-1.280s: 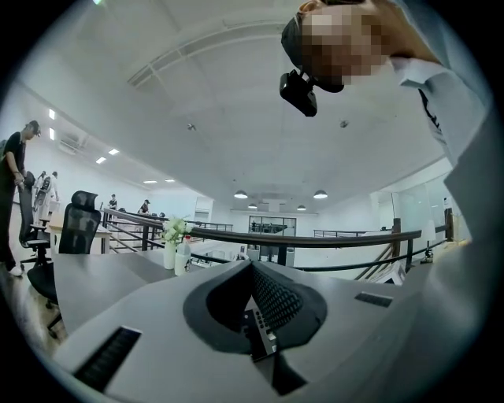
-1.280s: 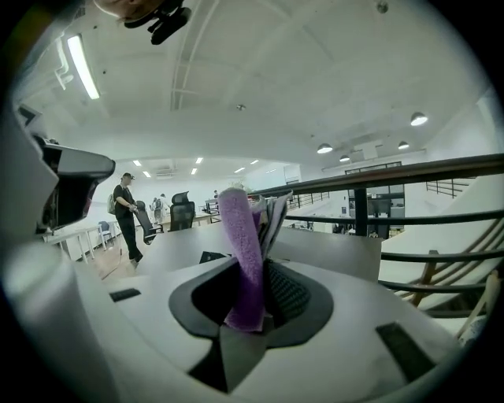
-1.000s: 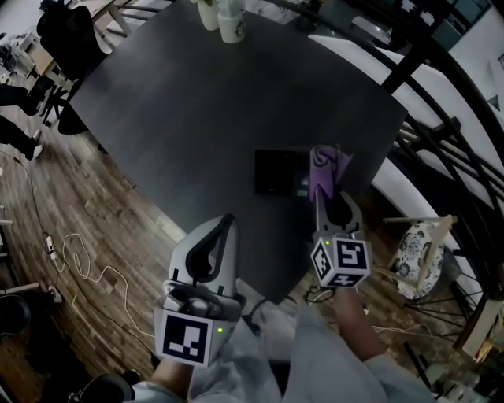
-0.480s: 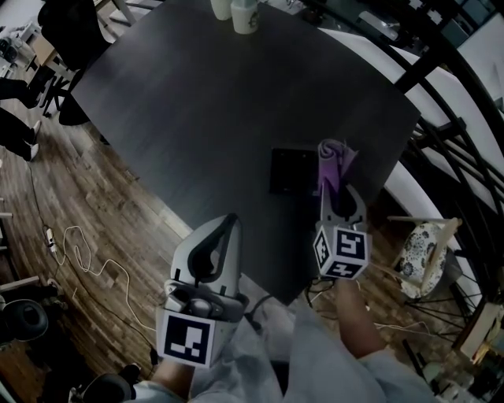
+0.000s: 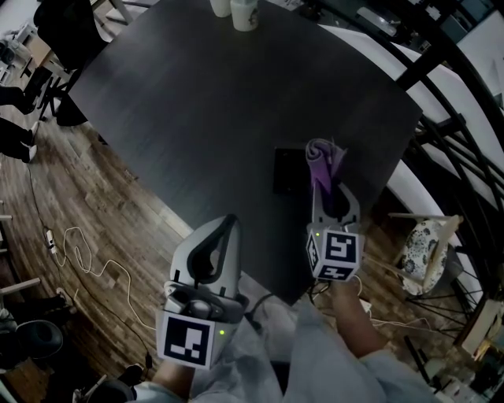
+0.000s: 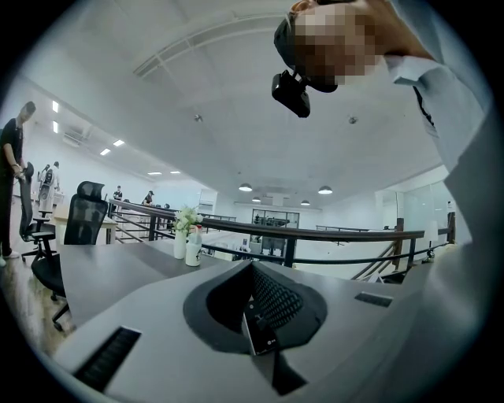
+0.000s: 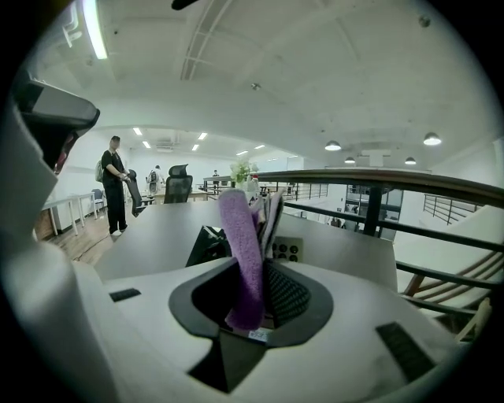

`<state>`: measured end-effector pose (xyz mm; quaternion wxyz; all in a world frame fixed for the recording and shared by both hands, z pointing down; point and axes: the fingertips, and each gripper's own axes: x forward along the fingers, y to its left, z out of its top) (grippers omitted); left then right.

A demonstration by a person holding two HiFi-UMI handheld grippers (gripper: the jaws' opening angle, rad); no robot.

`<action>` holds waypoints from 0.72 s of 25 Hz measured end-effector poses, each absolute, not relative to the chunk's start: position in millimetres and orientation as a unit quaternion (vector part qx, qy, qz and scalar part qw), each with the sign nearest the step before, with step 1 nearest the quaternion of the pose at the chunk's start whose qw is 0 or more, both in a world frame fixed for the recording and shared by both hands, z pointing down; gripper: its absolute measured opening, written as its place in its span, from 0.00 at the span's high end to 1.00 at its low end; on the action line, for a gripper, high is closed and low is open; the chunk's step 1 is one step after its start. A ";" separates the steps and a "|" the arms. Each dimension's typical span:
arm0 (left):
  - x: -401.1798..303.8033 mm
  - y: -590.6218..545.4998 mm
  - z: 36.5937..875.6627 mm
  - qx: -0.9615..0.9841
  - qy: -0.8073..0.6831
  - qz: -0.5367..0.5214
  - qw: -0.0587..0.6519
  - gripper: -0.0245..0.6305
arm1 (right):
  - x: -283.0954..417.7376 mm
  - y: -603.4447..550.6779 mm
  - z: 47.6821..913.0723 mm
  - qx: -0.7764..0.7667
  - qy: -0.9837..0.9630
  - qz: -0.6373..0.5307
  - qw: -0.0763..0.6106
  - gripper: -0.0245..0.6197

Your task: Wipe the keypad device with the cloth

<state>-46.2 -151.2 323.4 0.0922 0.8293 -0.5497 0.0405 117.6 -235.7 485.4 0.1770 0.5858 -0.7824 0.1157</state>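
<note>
A black keypad device lies near the right front edge of the dark table. My right gripper is shut on a rolled purple cloth, which hangs over the device's right end. In the right gripper view the cloth stands up between the jaws, with the device and its pale button panel just behind it. My left gripper is shut with nothing in it and is held off the table's front edge, over the floor. In its own view the left gripper shows only closed jaws.
White cups stand at the table's far edge. A black railing runs along the right, with a patterned-seat chair below it. Cables lie on the wooden floor at left, near office chairs. A person stands far off.
My right gripper with the cloth has shifted slightly left, further over the device's right end. The left gripper has stayed where it was.
</note>
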 end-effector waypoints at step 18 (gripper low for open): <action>-50.3 -147.6 328.9 0.827 -0.552 0.042 0.098 0.94 | 49.6 -205.3 514.8 0.498 -0.833 0.119 0.210 0.81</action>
